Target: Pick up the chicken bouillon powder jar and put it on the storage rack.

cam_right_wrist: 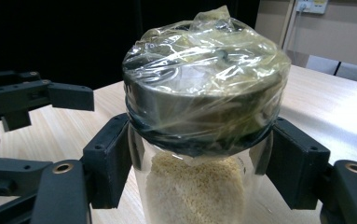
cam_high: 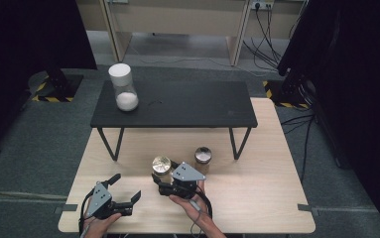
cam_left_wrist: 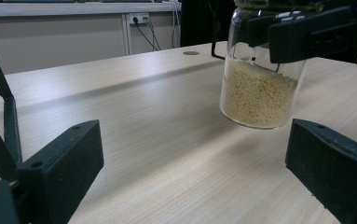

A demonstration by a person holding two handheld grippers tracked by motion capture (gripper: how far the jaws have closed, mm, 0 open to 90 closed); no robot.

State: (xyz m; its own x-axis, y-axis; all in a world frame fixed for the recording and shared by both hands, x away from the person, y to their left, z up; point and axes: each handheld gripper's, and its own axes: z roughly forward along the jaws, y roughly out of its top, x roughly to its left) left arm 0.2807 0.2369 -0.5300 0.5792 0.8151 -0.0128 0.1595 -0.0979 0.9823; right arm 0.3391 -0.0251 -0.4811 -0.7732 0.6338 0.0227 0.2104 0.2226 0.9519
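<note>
A glass jar of yellow grains [cam_right_wrist: 199, 186], its metal lid wrapped in clear film [cam_right_wrist: 204, 70], sits between the jaws of my right gripper [cam_right_wrist: 204, 158], which is shut on the glass just under the lid. In the left gripper view the jar [cam_left_wrist: 257, 93] hangs slightly tilted just above the light wooden table [cam_left_wrist: 157, 116], with the right gripper [cam_left_wrist: 306, 35] clamped across its top. In the high view the jar [cam_high: 161, 166] and right gripper [cam_high: 161, 179] are at the table's front middle. My left gripper [cam_high: 125, 187] stands open to its left, holding nothing.
A second small jar with a silver lid [cam_high: 203, 154] stands just right of the held one. A low black bench [cam_high: 187, 106] spans the far half of the table and carries a tall jar with a white lid [cam_high: 123, 87] at its left end.
</note>
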